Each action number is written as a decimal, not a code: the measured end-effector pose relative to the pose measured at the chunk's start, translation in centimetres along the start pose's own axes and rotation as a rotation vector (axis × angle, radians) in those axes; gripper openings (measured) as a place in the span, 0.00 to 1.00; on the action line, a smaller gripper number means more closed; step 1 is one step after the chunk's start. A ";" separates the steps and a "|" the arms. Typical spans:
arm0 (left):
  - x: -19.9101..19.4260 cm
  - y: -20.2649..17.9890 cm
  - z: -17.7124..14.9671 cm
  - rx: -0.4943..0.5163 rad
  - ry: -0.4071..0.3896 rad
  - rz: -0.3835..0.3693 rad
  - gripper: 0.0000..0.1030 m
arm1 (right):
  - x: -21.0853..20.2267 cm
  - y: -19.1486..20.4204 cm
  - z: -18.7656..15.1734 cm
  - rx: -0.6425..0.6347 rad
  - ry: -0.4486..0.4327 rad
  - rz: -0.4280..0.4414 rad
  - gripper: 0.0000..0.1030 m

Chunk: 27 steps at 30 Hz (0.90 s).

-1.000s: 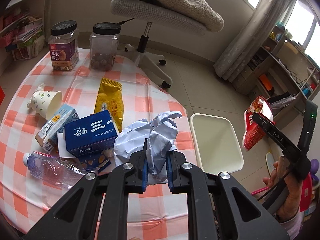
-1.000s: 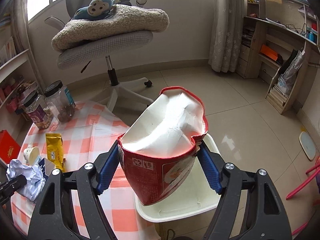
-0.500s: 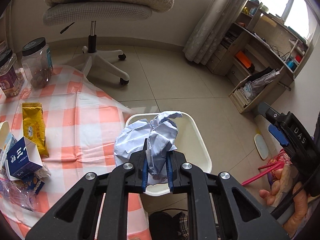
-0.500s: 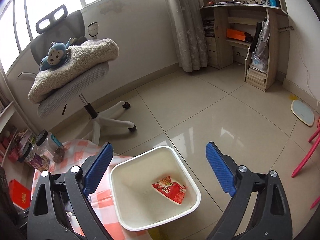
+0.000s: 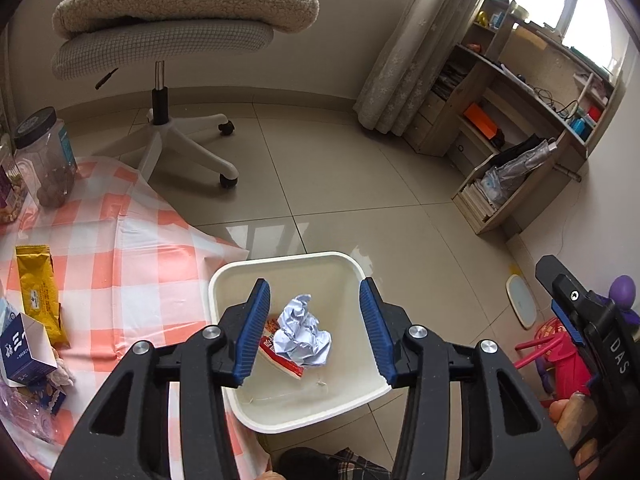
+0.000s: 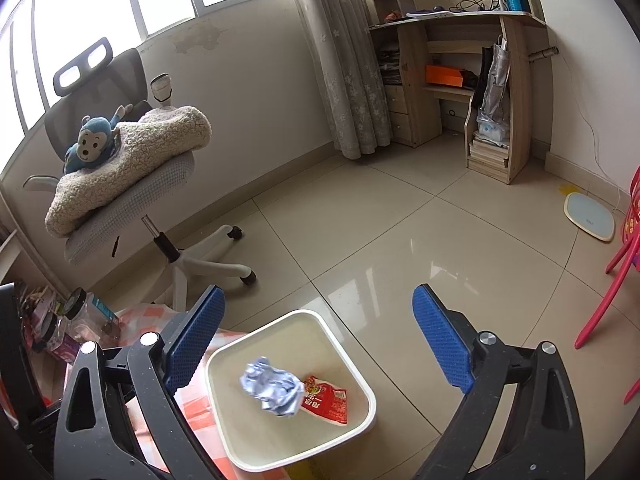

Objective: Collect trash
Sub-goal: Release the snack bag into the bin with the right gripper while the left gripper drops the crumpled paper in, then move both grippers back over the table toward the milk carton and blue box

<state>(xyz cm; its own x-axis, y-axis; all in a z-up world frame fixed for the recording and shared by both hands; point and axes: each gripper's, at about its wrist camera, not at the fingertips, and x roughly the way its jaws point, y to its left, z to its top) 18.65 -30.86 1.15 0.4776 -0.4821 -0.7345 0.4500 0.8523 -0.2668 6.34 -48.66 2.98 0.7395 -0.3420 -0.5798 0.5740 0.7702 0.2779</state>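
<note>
My left gripper (image 5: 316,328) is open and empty above the white bin (image 5: 280,266) that stands on the floor by the table edge. A crumpled pale-blue paper ball (image 5: 304,330) lies inside the bin on a red snack bag (image 5: 280,358). My right gripper (image 6: 318,342) is open and empty, held higher over the same bin (image 6: 360,376), where the paper ball (image 6: 272,390) and the red bag (image 6: 326,400) also show. A yellow wrapper (image 5: 40,288) and a blue-and-white carton (image 5: 22,350) lie on the checked tablecloth (image 5: 132,264).
Two lidded jars (image 5: 50,160) stand at the table's far side. An office chair (image 5: 168,36) with a fleece blanket stands behind the table. A wooden desk with shelves (image 5: 520,136) is at the right. A red chair (image 6: 616,264) and a scale (image 6: 590,216) are on the floor.
My left gripper has opened and dropped the paper ball into the bin, onto the red bag. The right gripper stays open and has risen and tilted a little.
</note>
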 end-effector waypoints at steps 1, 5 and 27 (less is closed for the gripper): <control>-0.6 0.3 -0.1 0.010 -0.017 0.022 0.45 | 0.0 0.2 -0.1 -0.007 -0.002 0.000 0.89; -2.8 1.7 -0.8 0.024 -0.080 0.111 0.51 | -0.4 2.1 -0.7 -0.072 -0.018 -0.011 0.91; -11.5 14.9 -4.9 -0.098 -0.243 0.505 0.92 | -2.3 17.0 -7.6 -0.373 -0.055 0.095 0.93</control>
<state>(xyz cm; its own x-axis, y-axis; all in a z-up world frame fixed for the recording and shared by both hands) 16.19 -11.66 2.59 0.7805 -0.0329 -0.6243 0.0541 0.9984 0.0150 11.67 -30.68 3.19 0.8067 -0.2800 -0.5204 0.3421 0.9393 0.0249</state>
